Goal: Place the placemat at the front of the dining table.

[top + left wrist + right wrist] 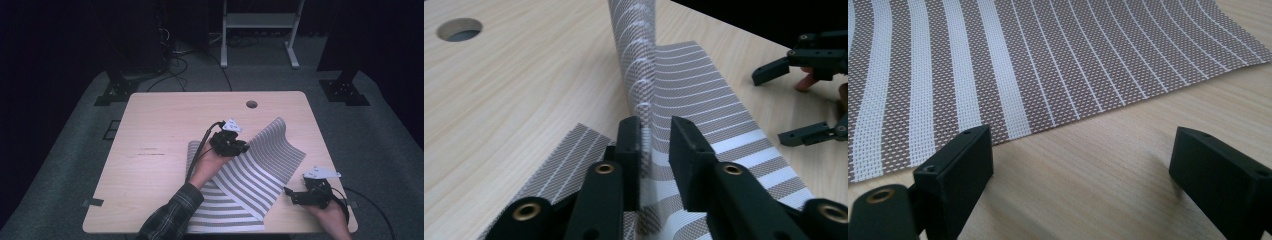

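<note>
High view: striped placemat [260, 170] lies diagonally, folded edge between slightly parted left hand-held gripper [243, 146].

Overhead view; two close tool views, shared striped mat [260, 170].

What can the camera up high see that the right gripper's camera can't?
The high view takes in the person's plaid sleeve, both hands, the left gripper on a raised fold of the striped mat, the table's round hole and the floor. The right gripper view gives the mat's woven mesh up close, with the right gripper open over bare wood. Both share the mat and the wooden table.
</note>
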The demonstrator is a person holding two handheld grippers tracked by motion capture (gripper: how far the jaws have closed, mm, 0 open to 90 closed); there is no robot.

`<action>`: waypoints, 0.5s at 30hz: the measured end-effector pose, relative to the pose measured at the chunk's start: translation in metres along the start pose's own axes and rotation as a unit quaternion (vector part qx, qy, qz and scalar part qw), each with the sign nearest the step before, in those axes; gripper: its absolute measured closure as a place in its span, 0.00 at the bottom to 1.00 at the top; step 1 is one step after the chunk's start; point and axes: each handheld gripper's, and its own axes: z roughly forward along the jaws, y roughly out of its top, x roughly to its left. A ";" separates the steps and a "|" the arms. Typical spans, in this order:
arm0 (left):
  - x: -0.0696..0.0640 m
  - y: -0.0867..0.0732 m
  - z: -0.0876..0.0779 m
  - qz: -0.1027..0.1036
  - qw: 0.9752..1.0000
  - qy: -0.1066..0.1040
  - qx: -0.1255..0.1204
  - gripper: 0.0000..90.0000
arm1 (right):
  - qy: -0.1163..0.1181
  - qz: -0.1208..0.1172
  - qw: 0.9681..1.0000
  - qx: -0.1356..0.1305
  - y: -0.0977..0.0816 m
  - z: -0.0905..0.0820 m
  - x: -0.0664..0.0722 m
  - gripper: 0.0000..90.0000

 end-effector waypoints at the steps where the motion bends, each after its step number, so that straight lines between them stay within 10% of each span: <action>1: 0.001 0.000 -0.002 -0.001 1.000 0.003 -0.001 0.79 | 0.000 0.000 1.000 0.000 0.000 0.000 0.000 0.10; 15: 0.012 -0.016 -0.031 -0.011 1.000 0.011 -0.003 0.55 | 0.001 -0.001 1.000 0.000 0.000 0.000 0.000 0.10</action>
